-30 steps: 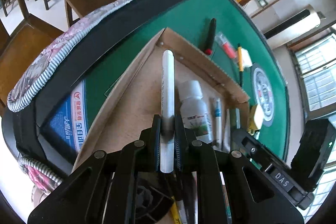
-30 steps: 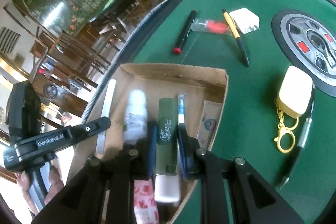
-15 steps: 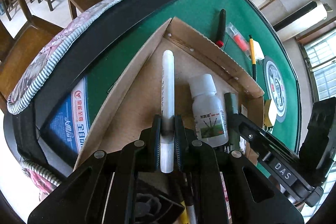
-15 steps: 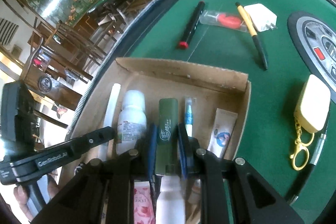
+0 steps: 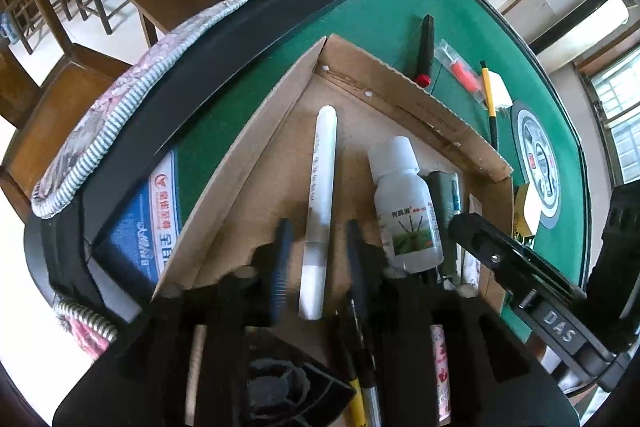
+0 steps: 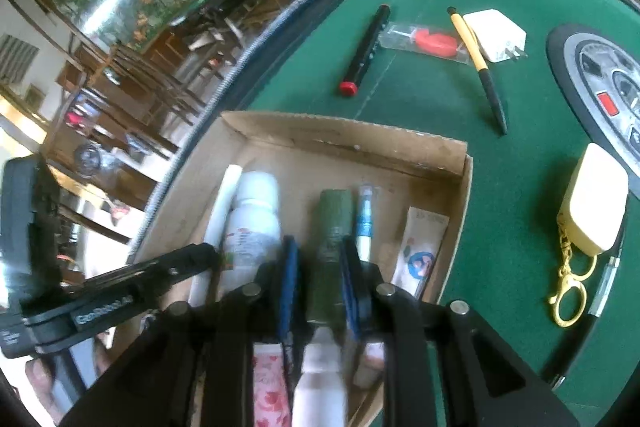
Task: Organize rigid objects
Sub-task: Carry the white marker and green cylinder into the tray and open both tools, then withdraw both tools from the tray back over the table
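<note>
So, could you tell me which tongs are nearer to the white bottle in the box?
Right. The right tongs straddle the green tube right beside the white bottle; the left tongs straddle the white pen, slightly farther off.

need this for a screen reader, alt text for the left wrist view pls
The left gripper, its fingers just opened, straddles a white pen lying in a cardboard box beside a white bottle on a green table.
</note>
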Motion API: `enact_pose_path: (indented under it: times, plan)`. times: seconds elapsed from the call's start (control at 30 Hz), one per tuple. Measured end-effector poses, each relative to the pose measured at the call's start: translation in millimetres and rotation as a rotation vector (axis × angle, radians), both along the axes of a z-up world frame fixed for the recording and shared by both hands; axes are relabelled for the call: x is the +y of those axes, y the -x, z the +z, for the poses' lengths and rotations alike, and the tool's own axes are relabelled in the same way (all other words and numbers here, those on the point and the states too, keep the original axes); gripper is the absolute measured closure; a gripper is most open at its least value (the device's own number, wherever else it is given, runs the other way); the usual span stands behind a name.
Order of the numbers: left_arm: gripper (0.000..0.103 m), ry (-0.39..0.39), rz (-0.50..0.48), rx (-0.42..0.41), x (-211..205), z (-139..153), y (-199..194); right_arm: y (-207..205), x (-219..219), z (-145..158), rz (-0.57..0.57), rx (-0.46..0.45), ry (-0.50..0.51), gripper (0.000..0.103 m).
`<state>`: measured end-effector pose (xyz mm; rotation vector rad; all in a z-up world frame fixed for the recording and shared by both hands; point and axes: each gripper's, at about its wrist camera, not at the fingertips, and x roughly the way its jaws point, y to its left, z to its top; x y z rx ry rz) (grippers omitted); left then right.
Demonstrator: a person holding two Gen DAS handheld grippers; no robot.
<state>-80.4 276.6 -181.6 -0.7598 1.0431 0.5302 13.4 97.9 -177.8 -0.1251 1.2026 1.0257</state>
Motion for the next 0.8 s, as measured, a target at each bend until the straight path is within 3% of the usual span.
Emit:
enact_pose_path:
  times: [0.1,0.27,0.43,0.6,0.8]
  plan:
    - [0.068,-0.037,0.012,-0.013,-9,13,8,1,-12,11,-0.003,-0.011,-0.037,0.074]
    - [0.067,-0.098,-0.024,-0.112,-43,45,21,1,-56,30,-0.013,0.002,-0.139,0.074]
    - [0.06,-0.126,-0.163,-0.22,-103,69,13,-16,-122,33,-0.132,0.022,-0.184,0.073]
    - [0.06,-0.142,-0.267,-0.234,-142,72,-2,-43,-162,20,-0.272,0.01,-0.126,0.073]
    - [0.06,-0.158,-0.311,-0.188,-167,63,-8,-63,-156,-6,-0.341,0.014,-0.009,0.074]
